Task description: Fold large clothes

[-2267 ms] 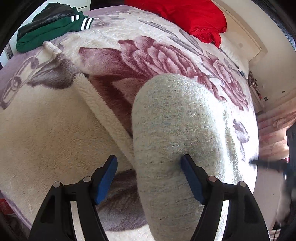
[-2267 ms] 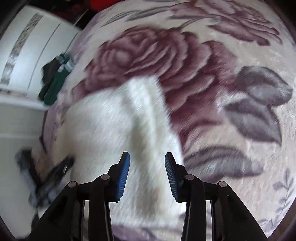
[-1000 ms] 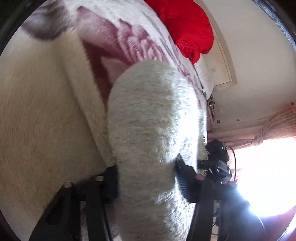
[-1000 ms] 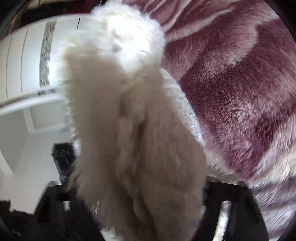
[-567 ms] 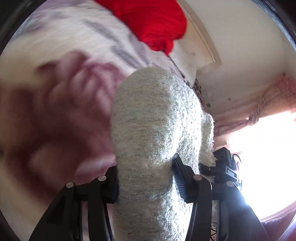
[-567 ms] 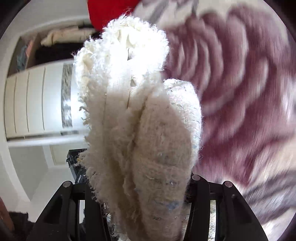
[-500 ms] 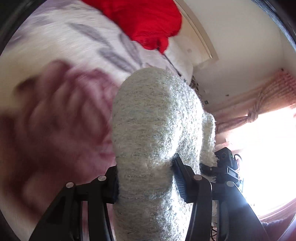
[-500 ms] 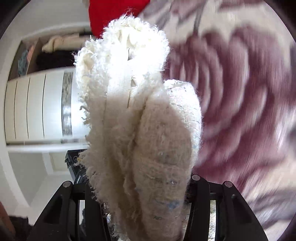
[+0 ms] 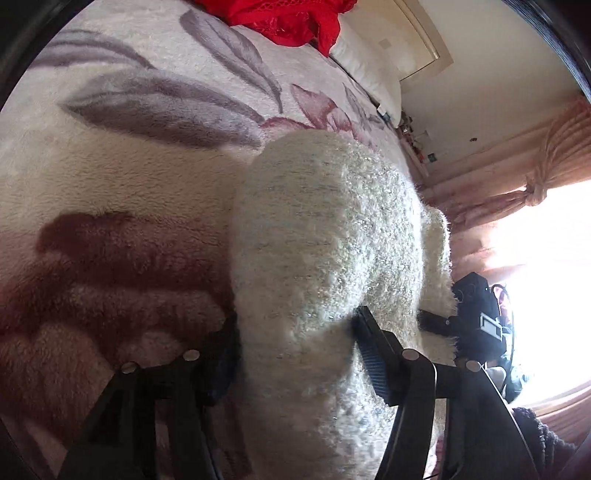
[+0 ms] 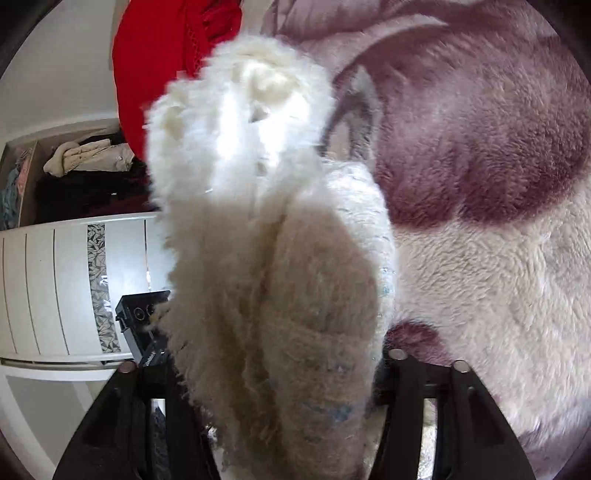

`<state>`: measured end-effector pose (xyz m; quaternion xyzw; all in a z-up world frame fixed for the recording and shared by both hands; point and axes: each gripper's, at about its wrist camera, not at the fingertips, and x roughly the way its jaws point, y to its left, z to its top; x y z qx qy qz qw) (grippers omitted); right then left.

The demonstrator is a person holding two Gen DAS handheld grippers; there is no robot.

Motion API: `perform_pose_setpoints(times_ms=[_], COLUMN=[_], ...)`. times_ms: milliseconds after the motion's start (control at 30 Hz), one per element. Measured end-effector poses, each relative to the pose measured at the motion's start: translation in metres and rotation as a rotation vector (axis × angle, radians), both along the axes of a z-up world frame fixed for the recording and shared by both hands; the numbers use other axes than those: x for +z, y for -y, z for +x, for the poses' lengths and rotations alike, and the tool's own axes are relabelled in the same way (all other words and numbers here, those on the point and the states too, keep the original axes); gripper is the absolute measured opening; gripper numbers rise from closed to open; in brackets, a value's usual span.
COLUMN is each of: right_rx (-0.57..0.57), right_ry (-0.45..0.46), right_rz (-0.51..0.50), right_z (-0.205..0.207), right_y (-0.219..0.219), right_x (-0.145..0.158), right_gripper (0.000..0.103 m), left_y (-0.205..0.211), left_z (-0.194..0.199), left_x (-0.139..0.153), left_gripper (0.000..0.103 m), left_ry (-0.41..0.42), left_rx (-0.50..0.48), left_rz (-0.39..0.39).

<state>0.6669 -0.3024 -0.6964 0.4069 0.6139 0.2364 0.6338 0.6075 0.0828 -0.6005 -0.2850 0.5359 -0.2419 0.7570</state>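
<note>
A thick white fuzzy garment (image 9: 325,229) bulges up between the jaws of my left gripper (image 9: 295,325). The jaws are opening, and the right pad (image 9: 364,343) still presses into the pile. The same garment (image 10: 258,221) fills the right wrist view as a shaggy bundle. It stands in my right gripper (image 10: 273,354), whose jaws are opening too; the fluff hides its pads. Both grippers hold the garment just above a plush cream blanket with dark red flowers (image 9: 129,177) (image 10: 480,147). The right gripper's black body (image 9: 476,314) shows past the garment.
A red cloth (image 9: 288,18) (image 10: 155,55) lies at the far end of the bed. A white wardrobe (image 10: 48,288) with an open shelf of clothes stands on one side. On the other are a pink curtain (image 9: 535,184) and a bright window.
Both grippers have swept across the bed with the white garment in them, and the flower pattern has slid past beneath. The jaws stand slightly wider than before.
</note>
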Motion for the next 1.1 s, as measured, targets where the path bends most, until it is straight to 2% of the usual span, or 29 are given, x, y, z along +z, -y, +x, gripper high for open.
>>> perform_pose_setpoints(times_ms=[33, 100, 167, 200, 233, 267, 300, 367, 400, 500, 567, 600, 667, 767, 933, 1100], right_rx=[0.003, -0.002, 0.002, 0.008, 0.008, 0.009, 0.011, 0.010, 0.009, 0.022, 0.022, 0.014, 0.000, -0.021, -0.064, -0.099], right_ry=[-0.018, -0.034, -0.013, 0.015, 0.050, 0.076, 0.095, 0.116, 0.131, 0.163, 0.176, 0.177, 0.182, 0.218, 0.274, 0.356], right_rz=[-0.010, -0.047, -0.171, -0.257, -0.341, -0.443, -0.568, -0.759, -0.849, -1.018, -1.070, -1.086, -1.091, -1.110, -1.096, -1.137], right_z=[-0.001, -0.007, -0.021, -0.029, -0.035, -0.043, -0.054, -0.078, -0.104, -0.134, -0.145, -0.143, -0.164, -0.201, -0.254, -0.321], right_y=[0.004, 0.011, 0.020, 0.023, 0.026, 0.027, 0.026, 0.017, 0.004, -0.033, -0.050, -0.056, -0.062, -0.079, -0.081, -0.090], right_x=[-0.001, 0.005, 0.025, 0.039, 0.054, 0.069, 0.082, 0.102, 0.111, 0.139, 0.159, 0.168, 0.195, 0.237, 0.326, 0.420], right_gripper=[0.075, 0.078, 0.092, 0.094, 0.096, 0.102, 0.103, 0.103, 0.103, 0.103, 0.103, 0.103, 0.103, 0.103, 0.103, 0.103], left_y=[0.000, 0.006, 0.012, 0.017, 0.022, 0.028, 0.035, 0.042, 0.047, 0.057, 0.064, 0.067, 0.071, 0.076, 0.080, 0.085], left_z=[-0.001, -0.008, -0.018, -0.027, -0.034, -0.042, -0.050, -0.067, -0.078, -0.106, -0.110, -0.118, -0.124, -0.152, -0.203, -0.261], left_x=[0.005, 0.020, 0.037, 0.049, 0.055, 0.062, 0.069, 0.079, 0.086, 0.107, 0.116, 0.127, 0.143, 0.185, 0.251, 0.324], left_gripper=[0.060, 0.070, 0.071, 0.072, 0.082, 0.099, 0.103, 0.103, 0.103, 0.103, 0.103, 0.103, 0.103, 0.103, 0.103, 0.103], left_ry=[-0.003, -0.008, 0.038, 0.079, 0.103, 0.119, 0.131, 0.134, 0.134, 0.139, 0.133, 0.132, 0.138, 0.165, 0.193, 0.267], left_rx=[0.010, 0.043, 0.062, 0.081, 0.090, 0.089, 0.085, 0.101, 0.102, 0.110, 0.116, 0.116, 0.125, 0.128, 0.129, 0.147], left_rz=[0.031, 0.153, 0.284, 0.367, 0.430, 0.481, 0.532, 0.595, 0.616, 0.659, 0.697, 0.704, 0.703, 0.697, 0.681, 0.689])
